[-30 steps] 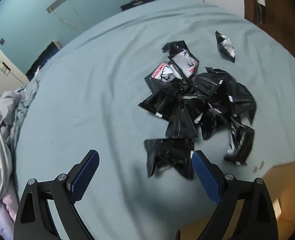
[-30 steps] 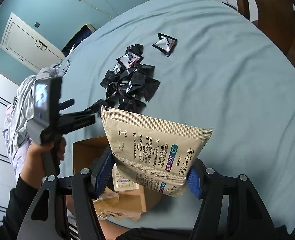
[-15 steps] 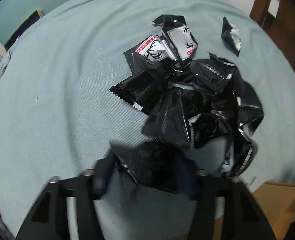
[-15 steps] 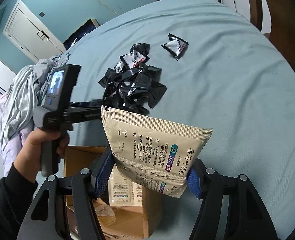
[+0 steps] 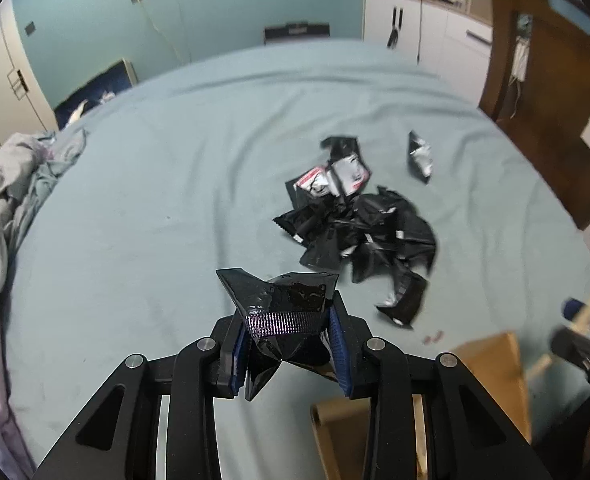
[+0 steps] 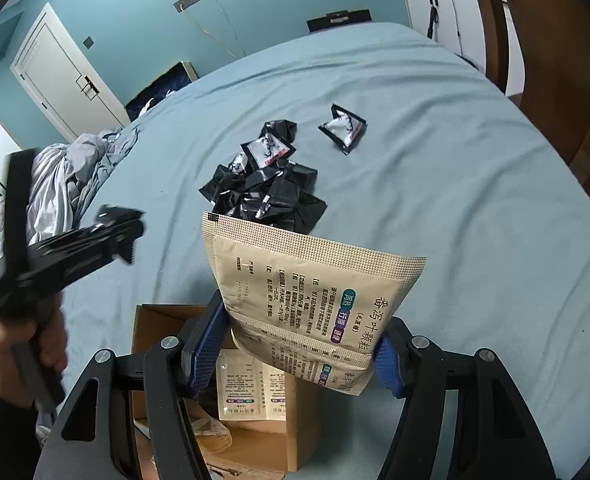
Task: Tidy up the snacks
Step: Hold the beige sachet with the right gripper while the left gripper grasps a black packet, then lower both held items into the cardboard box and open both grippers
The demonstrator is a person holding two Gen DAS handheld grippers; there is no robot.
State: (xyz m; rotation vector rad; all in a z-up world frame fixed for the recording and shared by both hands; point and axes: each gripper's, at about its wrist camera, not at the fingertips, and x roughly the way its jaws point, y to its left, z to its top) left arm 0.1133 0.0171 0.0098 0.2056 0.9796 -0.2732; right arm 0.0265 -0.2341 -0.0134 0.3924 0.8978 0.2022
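My left gripper (image 5: 289,314) is closing its jaws, and its blue pads press on a black snack packet (image 5: 291,296) lifted off the blue bed sheet (image 5: 155,200). A pile of black packets (image 5: 359,228) lies beyond it, with a lone packet (image 5: 419,156) further right. My right gripper (image 6: 299,344) is shut on a beige sachet (image 6: 319,292) and holds it upright over an open cardboard box (image 6: 163,320). More beige sachets (image 6: 251,384) stand inside the box. In the right wrist view the left gripper (image 6: 123,228) shows blurred at the left, held by a person's hand (image 6: 27,344).
Crumpled grey bedding (image 5: 7,184) lies along the bed's left edge. A brown wooden panel (image 5: 547,92) and white cabinets (image 5: 427,28) stand to the right and behind. The box (image 5: 491,364) sits at the bed's near edge, right of my left gripper.
My left gripper went from open to closed on the nearest black packet and lifted it away from the pile. The right gripper has kept the beige sachet over the box.
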